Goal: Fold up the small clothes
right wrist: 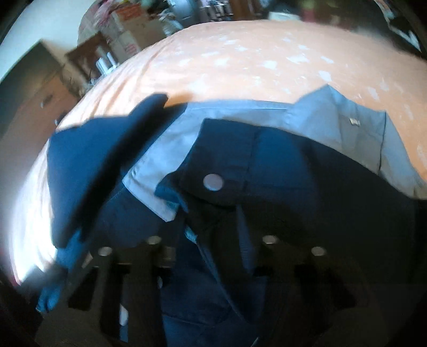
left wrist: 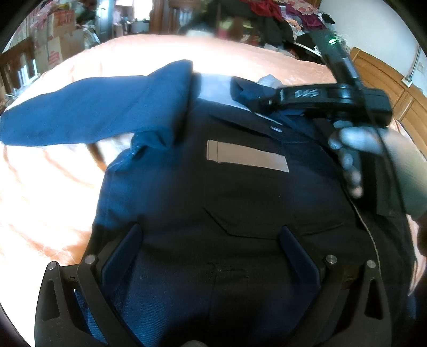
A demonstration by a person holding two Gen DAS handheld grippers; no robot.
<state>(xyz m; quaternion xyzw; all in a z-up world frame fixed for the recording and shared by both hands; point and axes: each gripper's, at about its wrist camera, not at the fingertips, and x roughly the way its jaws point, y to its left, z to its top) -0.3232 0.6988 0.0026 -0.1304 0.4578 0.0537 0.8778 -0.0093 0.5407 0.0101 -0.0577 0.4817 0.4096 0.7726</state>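
Note:
A dark blue jacket [left wrist: 240, 202] with a pale grey collar lining [left wrist: 213, 90] lies front up on an orange bedspread [left wrist: 48, 192]. It has a beige chest strip [left wrist: 245, 156], and its sleeve [left wrist: 80, 112] stretches out to the left. My left gripper [left wrist: 210, 232] hovers open over the jacket's lower front with nothing between its blue pads [left wrist: 125, 256]. My right gripper [left wrist: 260, 104], held by a gloved hand [left wrist: 352, 149], is at the collar. In the right wrist view the jacket [right wrist: 280, 165] fills the frame, with a round snap [right wrist: 213, 182] on its front. Dark cloth runs up between the close-set fingers of the right gripper [right wrist: 210, 235].
The bedspread [right wrist: 240, 58] stretches beyond the jacket. Cardboard boxes [left wrist: 58, 40] and shelves stand past the far left edge of the bed, and a pile of dark and red clothes [left wrist: 267, 16] lies at the far right. Wooden cabinets [left wrist: 387, 77] line the right wall.

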